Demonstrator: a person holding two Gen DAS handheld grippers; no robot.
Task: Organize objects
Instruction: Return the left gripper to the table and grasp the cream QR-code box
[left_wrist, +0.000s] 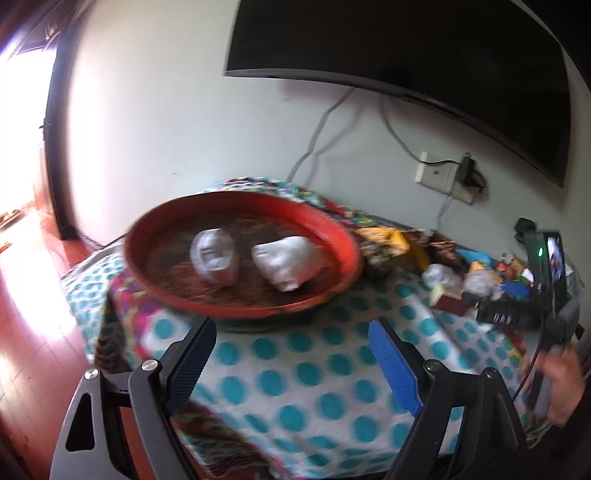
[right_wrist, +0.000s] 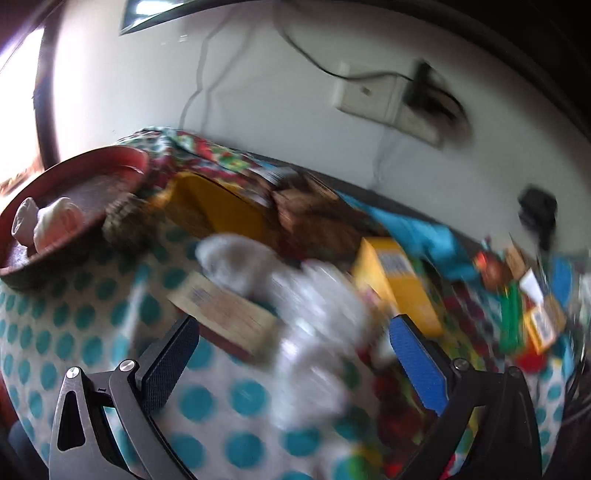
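Note:
A round red tray (left_wrist: 332, 225) stands at the table's left end and holds two crumpled white bundles (left_wrist: 214, 254) (left_wrist: 284, 262). My left gripper (left_wrist: 291, 332) hovers open just in front of it, nothing between its fingers. In the blurred right wrist view the tray (right_wrist: 136, 158) is far left. My right gripper (right_wrist: 293, 325) is open over a heap of clutter. A white bundle (right_wrist: 317, 314) lies between and beyond its fingers, with the pads not pressing on it. Another white bundle (right_wrist: 236, 262) lies behind. A hand (left_wrist: 565, 384) holds the right tool's black body (left_wrist: 506, 317).
A dotted teal-and-white cloth (left_wrist: 314, 369) covers the table. The heap holds yellow boxes (right_wrist: 218, 210) (right_wrist: 399, 280), a beige box (right_wrist: 225, 314), a brown woven thing (right_wrist: 125, 221), a blue piece (right_wrist: 417, 229) and small colourful items (right_wrist: 517, 306). The red floor (left_wrist: 33, 332) drops off left. A wall socket (left_wrist: 436, 173) with cables is behind.

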